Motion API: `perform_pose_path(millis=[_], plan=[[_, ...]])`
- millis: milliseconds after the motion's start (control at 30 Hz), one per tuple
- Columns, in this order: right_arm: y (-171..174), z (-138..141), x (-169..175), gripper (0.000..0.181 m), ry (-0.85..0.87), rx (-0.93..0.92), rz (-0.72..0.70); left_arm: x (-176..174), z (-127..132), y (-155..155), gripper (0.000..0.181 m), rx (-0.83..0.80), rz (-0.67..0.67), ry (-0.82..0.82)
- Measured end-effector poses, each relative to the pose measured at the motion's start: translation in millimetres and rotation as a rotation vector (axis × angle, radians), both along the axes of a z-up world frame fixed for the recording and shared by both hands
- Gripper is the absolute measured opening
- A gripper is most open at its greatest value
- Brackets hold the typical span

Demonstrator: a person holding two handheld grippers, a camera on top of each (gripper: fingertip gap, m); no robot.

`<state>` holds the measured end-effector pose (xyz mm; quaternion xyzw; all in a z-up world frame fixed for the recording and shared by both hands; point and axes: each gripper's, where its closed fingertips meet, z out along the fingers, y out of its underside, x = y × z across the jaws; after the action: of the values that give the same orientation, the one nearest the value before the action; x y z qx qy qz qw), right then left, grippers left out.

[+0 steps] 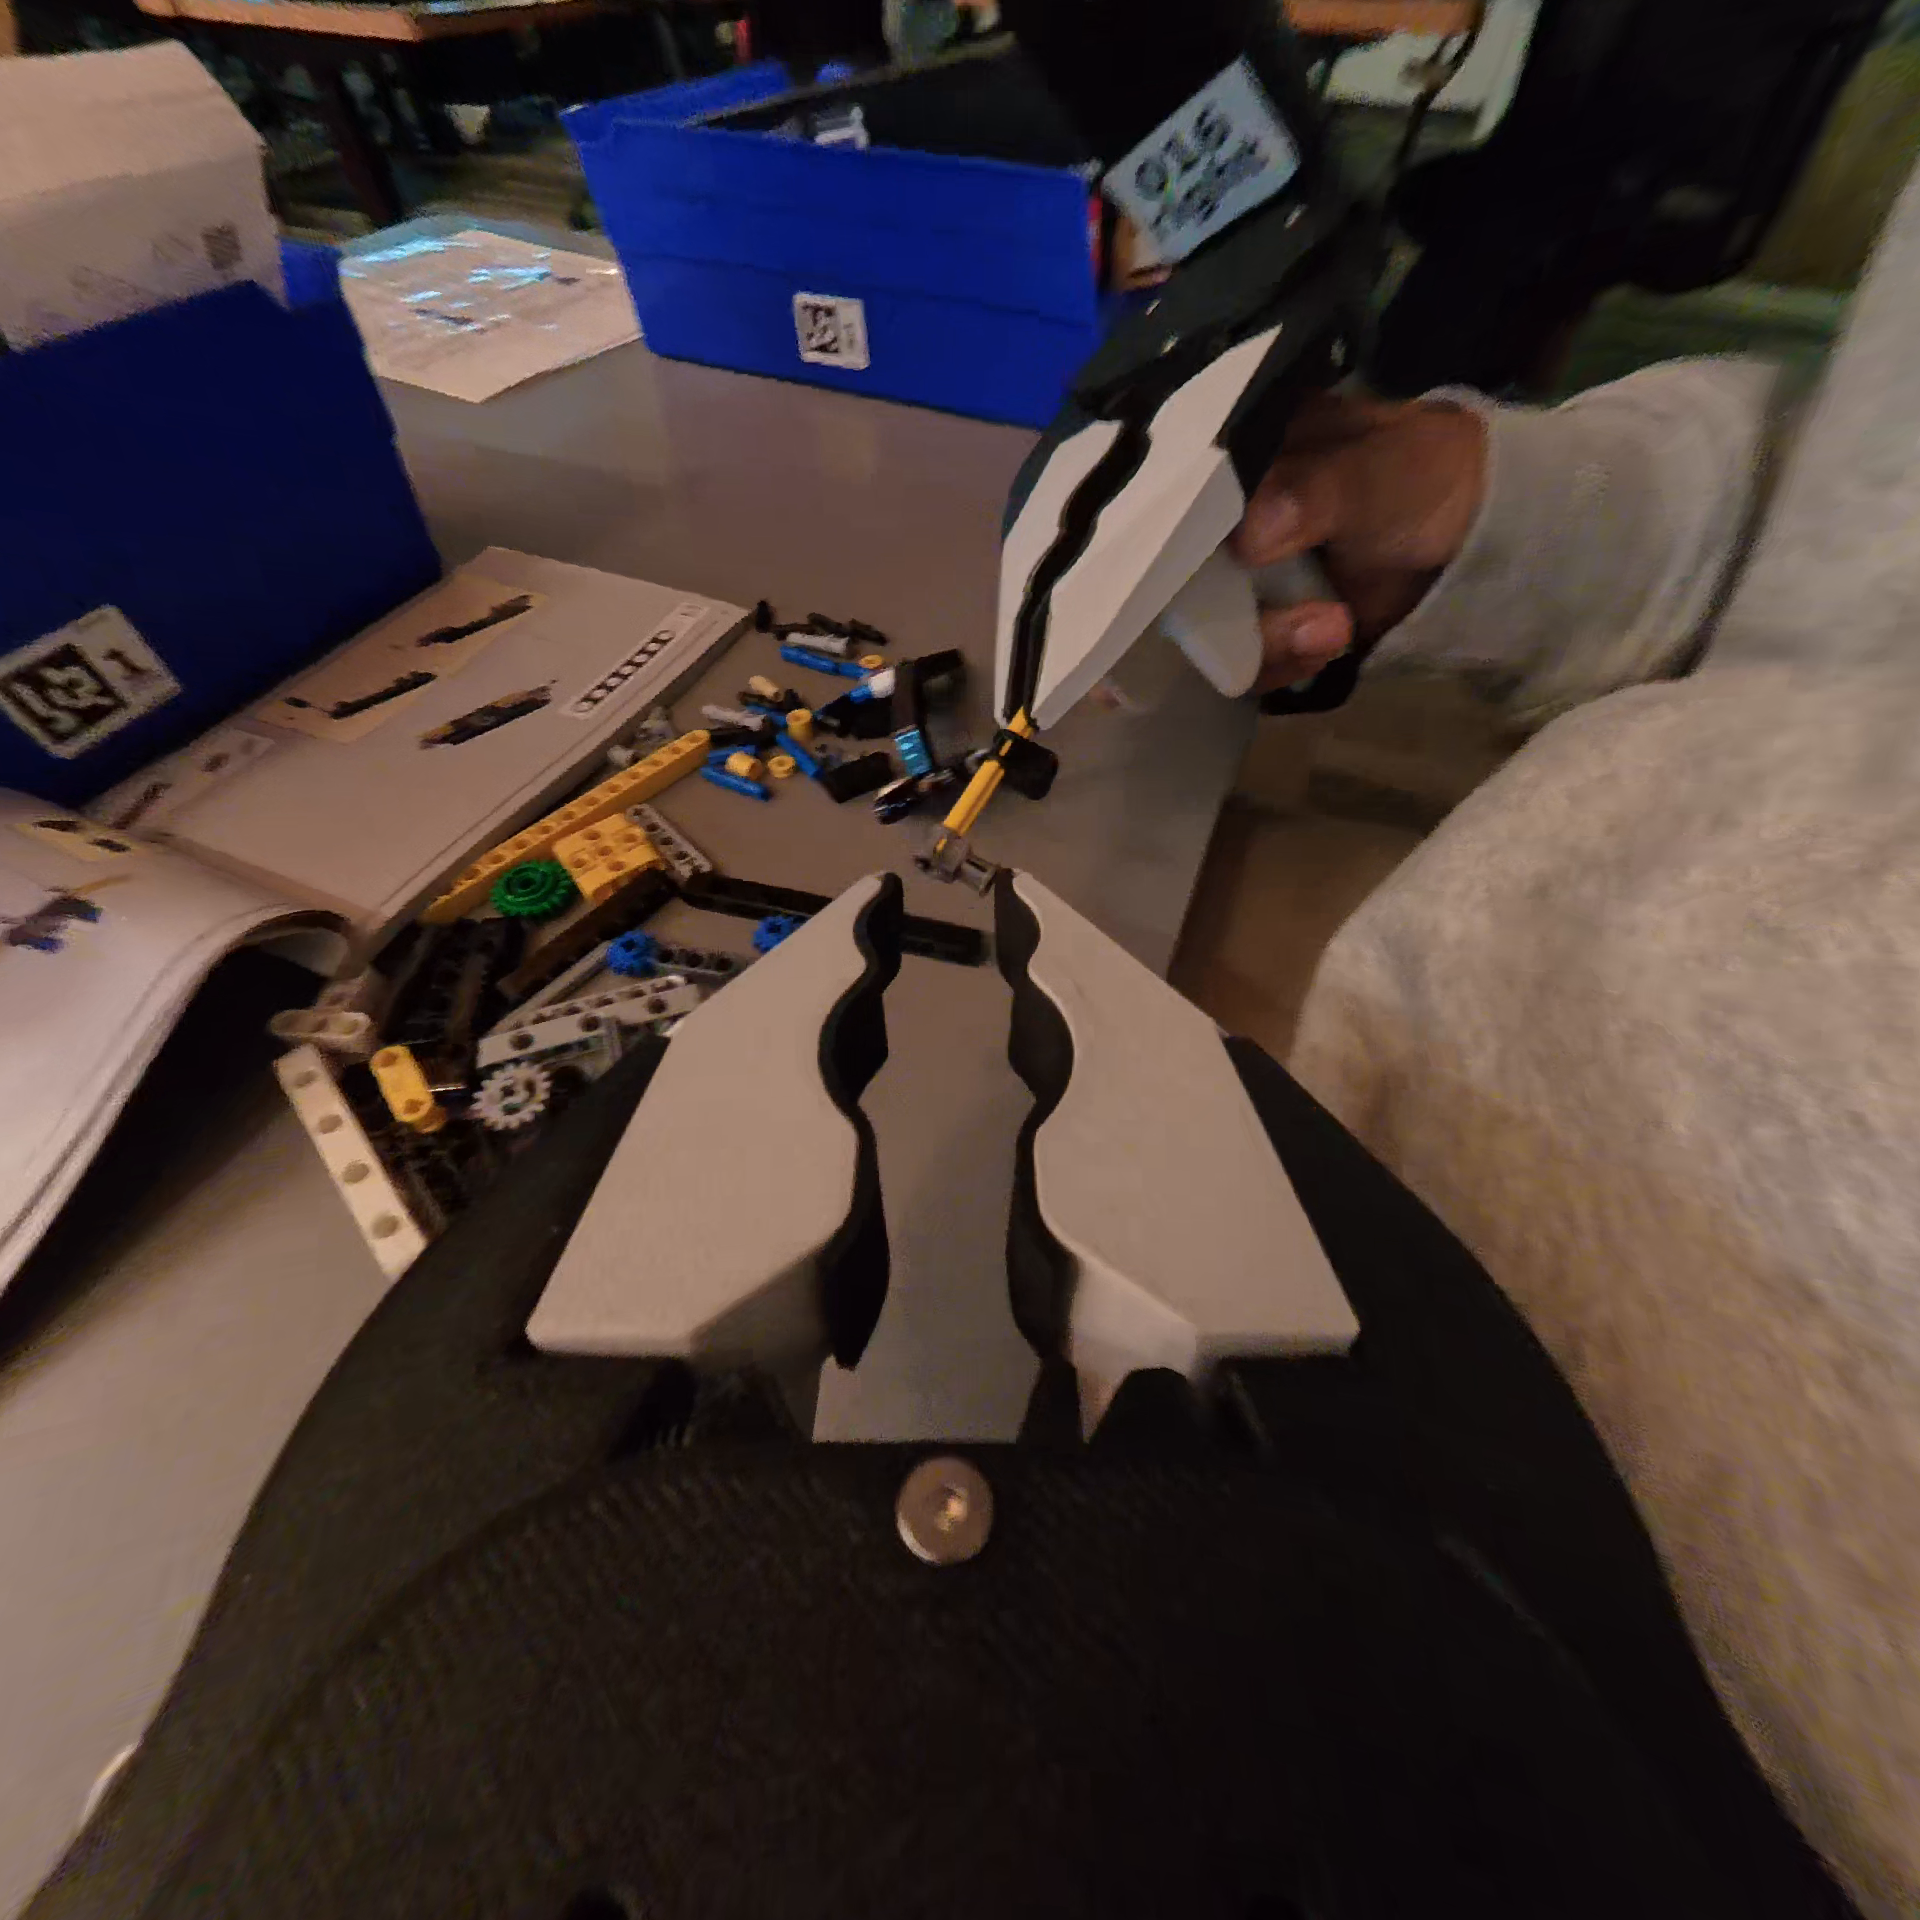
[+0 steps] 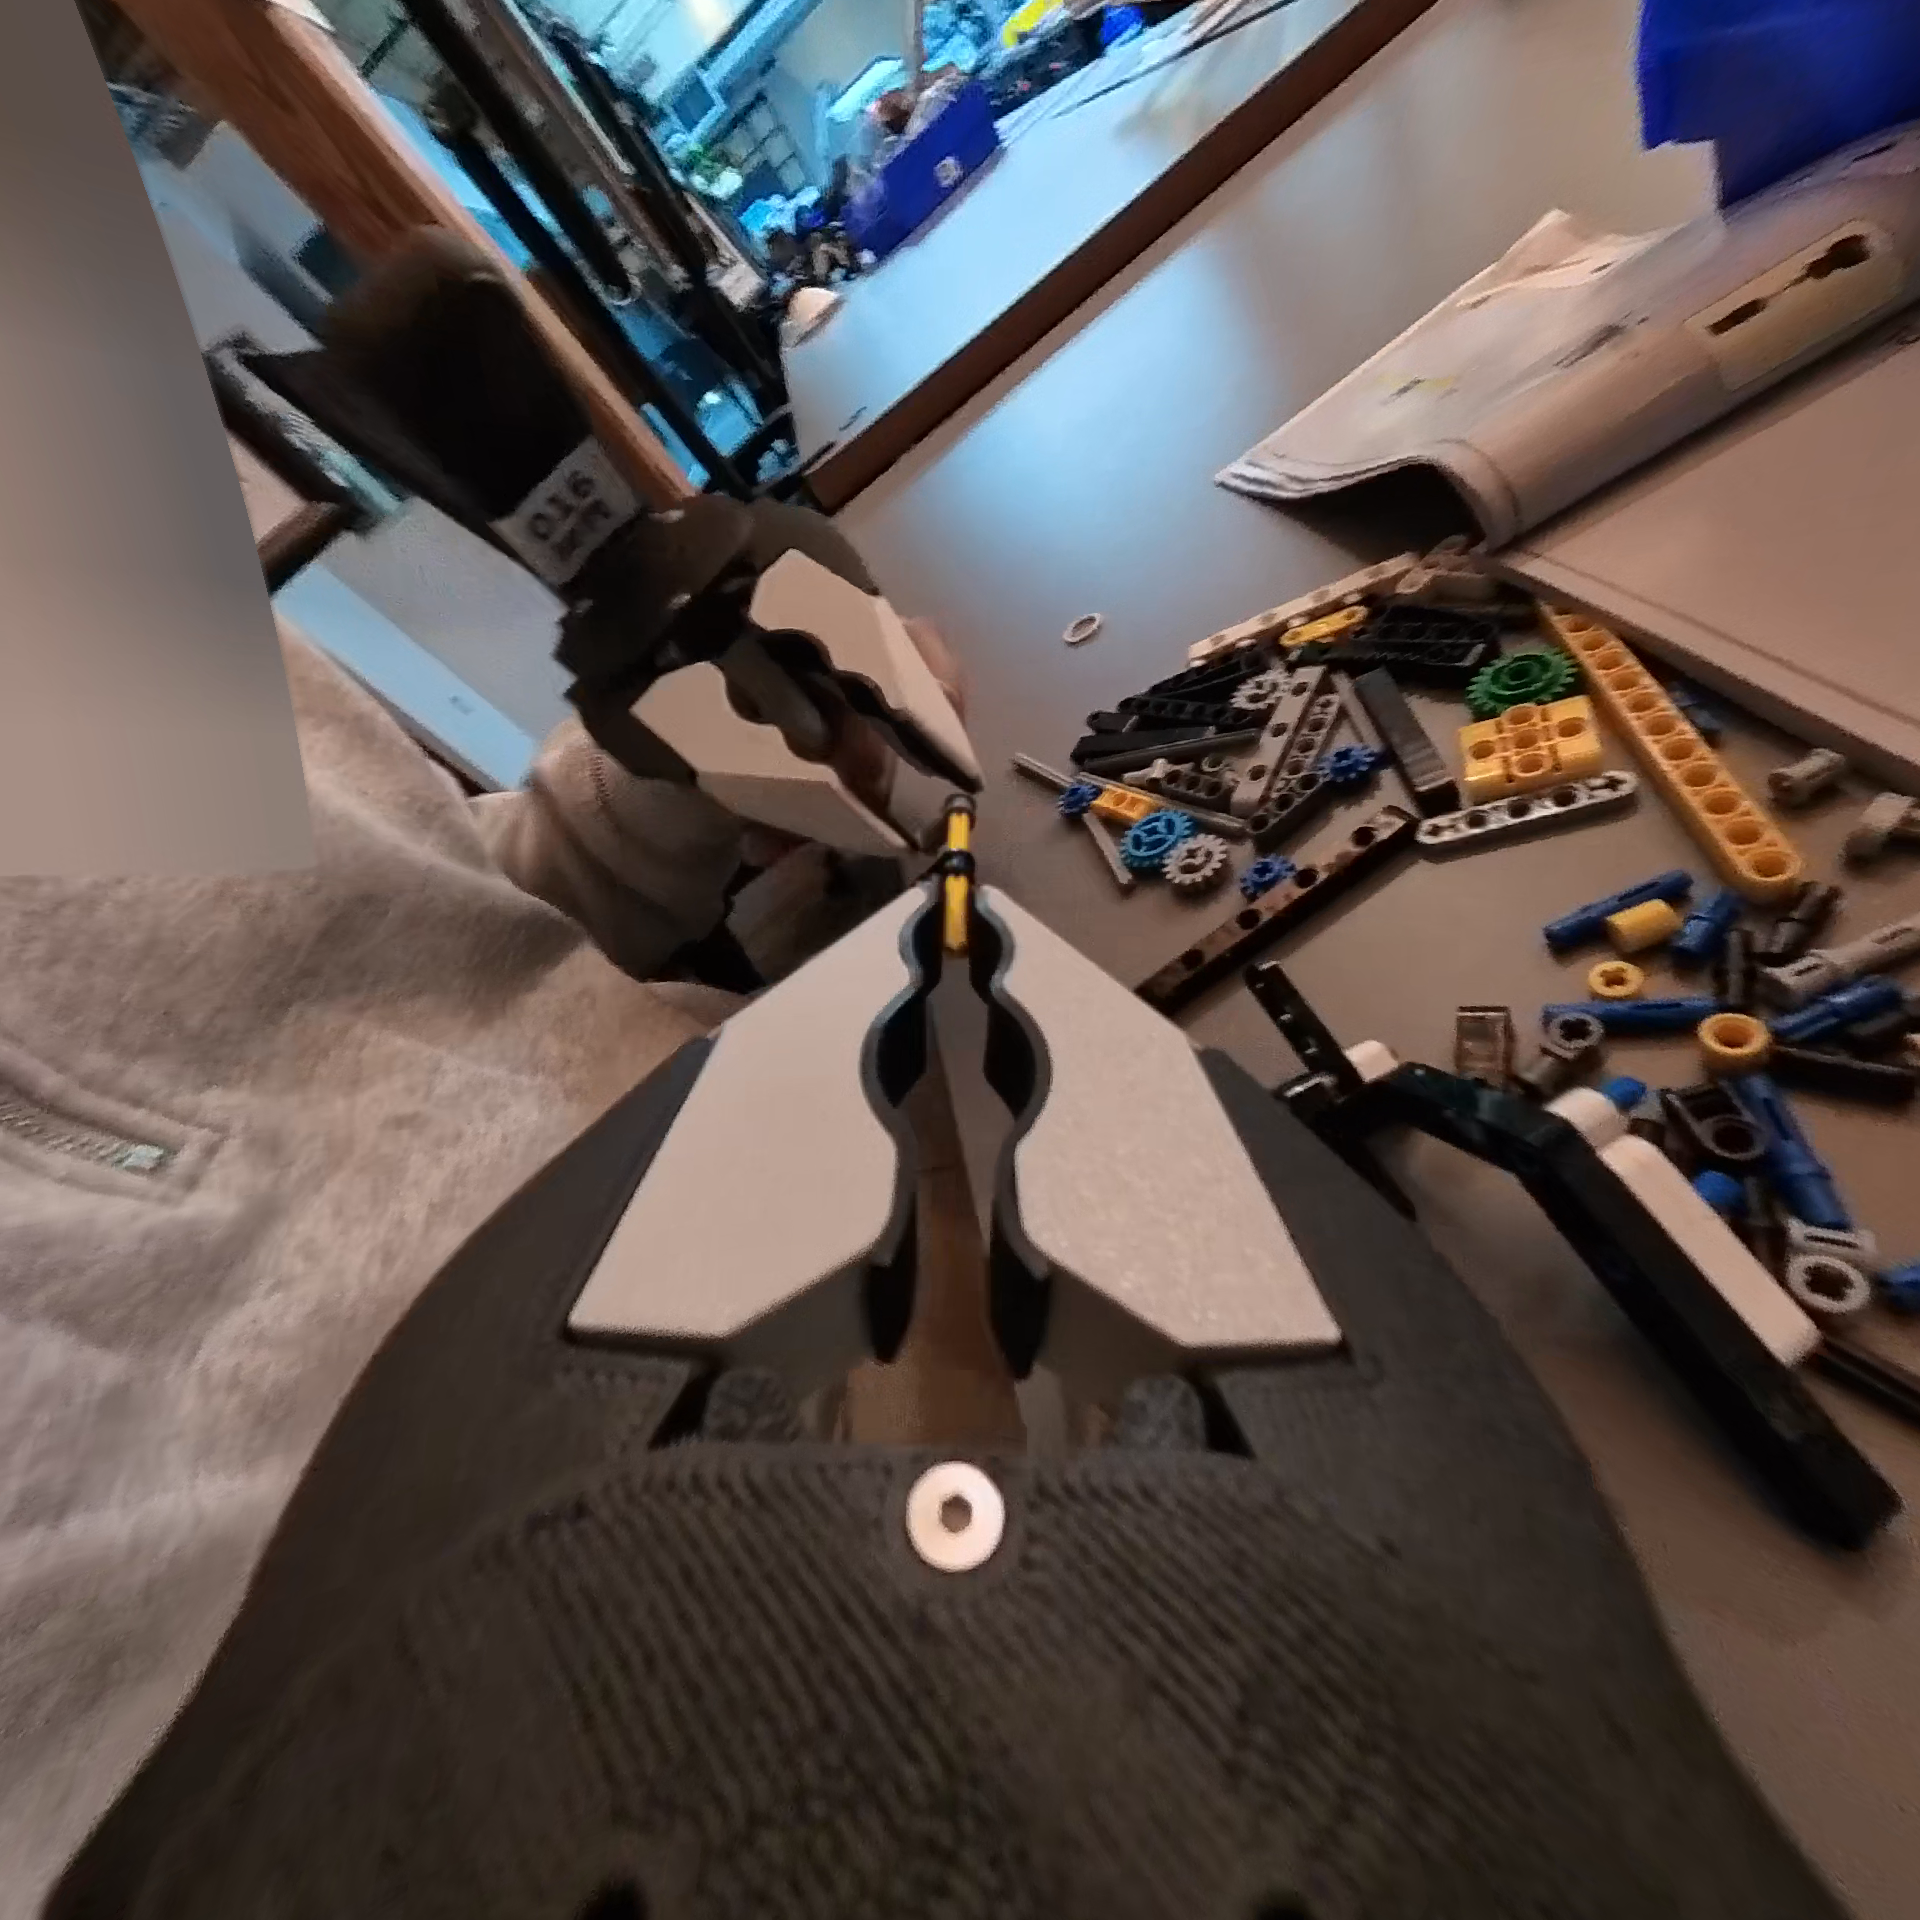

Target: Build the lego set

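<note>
1. My right gripper: jaws pinched on a yellow axle. The axle sticks out past the fingertips and carries a small black piece about midway along. In the left wrist view the same gripper comes in from the upper right, with the axle slanting down and left out of its tips.
2. My left gripper: jaws set a little apart, with a small grey connector right at the tips. It appears to be held there, though I cannot tell how firmly. The lower end of the axle meets this connector.
3. From the right wrist view the left gripper sits just beyond the axle's far end. The connector itself is not clear there.
4. Both grippers are held in the air above the near edge of the grey table.
5. Loose lego parts on the table: a long yellow beam, a yellow block, a green gear, black and grey beams, small blue gears, and blue pins with yellow bushes.
6. Open instruction booklet, lying beside the pile.
7. Blue bins: one at the far side, one at the left.
8. Person's grey fleece sleeve, along the right edge.
</note>
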<state>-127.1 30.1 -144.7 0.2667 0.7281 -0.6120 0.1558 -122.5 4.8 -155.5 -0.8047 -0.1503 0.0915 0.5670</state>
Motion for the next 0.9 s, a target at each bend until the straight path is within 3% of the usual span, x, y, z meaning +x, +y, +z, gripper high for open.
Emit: perform_pose_path(millis=[133,267,400,600,700,900], plan=[[2.2,12.1,9.6,0.002,-0.069,-0.109,0.075,3.6,23.5,-6.0,0.0,0.159,-0.033,-0.094],[1.6,19.0,11.3,0.001,-0.101,-0.18,0.096,8.4,37.8,-7.9,0.0,0.282,-0.083,-0.216],[0.9,25.5,12.9,0.001,-0.067,-0.212,0.1,2.0,33.8,-7.6,0.01,0.316,-0.054,-0.337],[4.1,41.3,12.4,0.002,0.279,-0.2,0.028,13.3,47.5,4.5,0.032,0.523,-0.209,-0.777],[3.5,38.6,14.1,0.002,0.451,-0.128,0.012,14.9,51.8,2.1,0.031,0.558,-0.235,-0.809],[-1.9,37.0,20.9,0.002,0.504,-0.103,0.042,16.0,44.7,2.7,0.008,0.509,-0.216,-0.774]])
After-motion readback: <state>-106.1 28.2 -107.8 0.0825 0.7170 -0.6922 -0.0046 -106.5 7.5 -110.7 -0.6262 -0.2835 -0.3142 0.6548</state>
